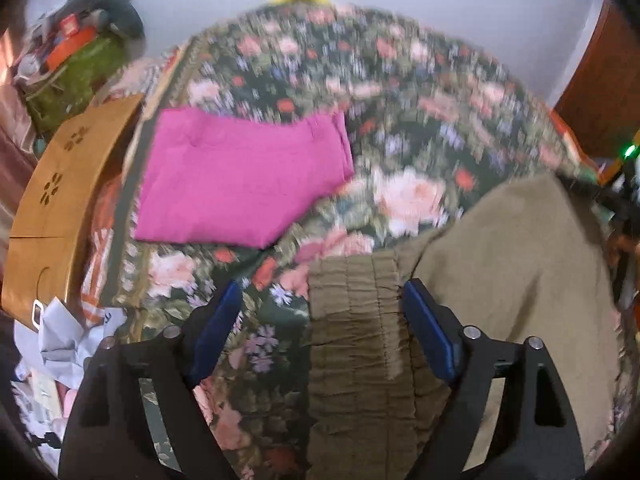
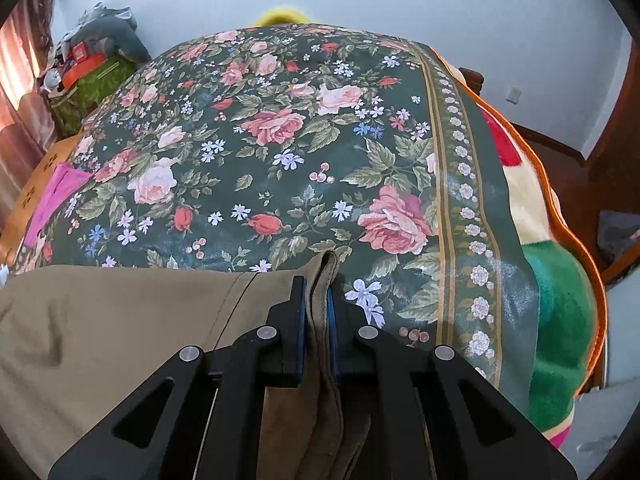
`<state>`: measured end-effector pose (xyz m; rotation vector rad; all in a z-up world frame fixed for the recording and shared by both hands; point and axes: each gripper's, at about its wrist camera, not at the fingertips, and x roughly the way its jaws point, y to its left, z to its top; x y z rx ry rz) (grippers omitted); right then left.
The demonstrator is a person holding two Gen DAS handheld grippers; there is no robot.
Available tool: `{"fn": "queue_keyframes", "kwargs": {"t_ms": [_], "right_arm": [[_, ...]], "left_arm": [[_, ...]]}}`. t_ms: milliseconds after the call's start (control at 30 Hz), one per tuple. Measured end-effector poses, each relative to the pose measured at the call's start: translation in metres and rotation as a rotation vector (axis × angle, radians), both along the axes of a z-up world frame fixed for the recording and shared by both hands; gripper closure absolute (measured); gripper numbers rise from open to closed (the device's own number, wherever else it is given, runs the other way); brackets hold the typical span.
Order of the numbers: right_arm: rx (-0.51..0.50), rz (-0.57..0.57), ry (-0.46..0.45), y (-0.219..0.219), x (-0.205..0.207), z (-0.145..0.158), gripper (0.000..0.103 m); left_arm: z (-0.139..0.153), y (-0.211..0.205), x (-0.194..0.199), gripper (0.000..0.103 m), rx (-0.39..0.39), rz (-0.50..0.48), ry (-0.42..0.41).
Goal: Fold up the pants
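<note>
Khaki pants (image 1: 500,264) lie on the flowered bedspread (image 1: 400,92). Their gathered elastic waistband (image 1: 352,320) lies between the fingers of my left gripper (image 1: 320,316), which is open with the jaws wide apart. In the right wrist view the pants (image 2: 100,328) spread to the left, and my right gripper (image 2: 316,292) is shut on a bunched edge of the khaki cloth (image 2: 326,268) held upright between the blue pads.
A folded pink garment (image 1: 240,176) lies on the bed's left side. A wooden box (image 1: 52,200) and crumpled paper (image 1: 64,340) are at the left. A cluttered green pile (image 2: 88,72) stands in the far left corner. A colourful blanket (image 2: 552,280) hangs on the bed's right edge.
</note>
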<state>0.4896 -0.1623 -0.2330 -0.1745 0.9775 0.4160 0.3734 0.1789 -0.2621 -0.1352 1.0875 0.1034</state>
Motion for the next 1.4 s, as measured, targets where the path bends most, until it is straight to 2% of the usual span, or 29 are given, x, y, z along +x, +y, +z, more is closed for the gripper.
{"fn": "queue_keyframes", "kwargs": {"t_ms": [100,200,367,467,533,567,700,767,833,933,1033,1133,1233,1333,1400], "right_arm": [[-0.015,-0.010,-0.024,-0.002,0.001,0.002,0.096],[-0.021,-0.030,-0.018,-0.004,0.004,0.000,0.096],[-0.024,-0.048,-0.024,-0.004,-0.001,0.009,0.094],[0.001,-0.055,-0.042,-0.007,-0.007,0.023,0.083],[0.016,-0.054,-0.054,-0.008,-0.013,0.035,0.062],[0.030,-0.048,-0.065,-0.007,-0.017,0.041,0.058],[0.082,0.018,-0.105,0.009,-0.039,0.065,0.047],[0.111,0.073,-0.116,0.023,-0.051,0.073,0.044],[0.125,0.135,-0.117,0.041,-0.065,0.080,0.034],[0.147,0.240,-0.114,0.072,-0.087,0.085,0.029],[0.171,0.330,-0.063,0.097,-0.100,0.079,0.025],[0.178,0.398,0.018,0.121,-0.108,0.061,0.023],[0.166,0.412,0.108,0.137,-0.108,0.035,0.023],[0.167,0.401,0.257,0.143,-0.106,0.005,0.023],[0.131,0.396,0.316,0.143,-0.108,-0.011,0.023]], "left_arm": [[-0.012,0.004,0.001,0.024,-0.052,0.038,0.014],[-0.015,0.005,-0.002,0.023,-0.068,0.061,0.003],[-0.006,-0.005,-0.009,0.023,0.022,0.054,-0.050],[0.003,-0.010,-0.013,0.024,0.072,0.032,-0.068],[0.011,-0.012,-0.016,0.024,0.076,0.013,-0.081],[0.016,-0.014,-0.018,0.024,0.076,0.003,-0.092],[0.038,-0.021,-0.022,0.024,0.071,-0.030,-0.143],[0.046,-0.022,-0.023,0.024,0.044,-0.043,-0.158],[0.051,-0.024,-0.023,0.024,0.016,-0.053,-0.164],[0.055,-0.026,-0.021,0.024,0.008,-0.068,-0.167],[0.050,-0.030,-0.020,0.024,0.012,-0.078,-0.157],[0.040,-0.032,-0.018,0.024,0.006,-0.089,-0.126],[0.024,-0.033,-0.015,0.024,-0.011,-0.097,-0.075],[0.006,-0.036,-0.012,0.024,-0.030,-0.109,-0.012],[-0.006,-0.038,-0.012,0.023,-0.016,-0.104,0.020]]}}
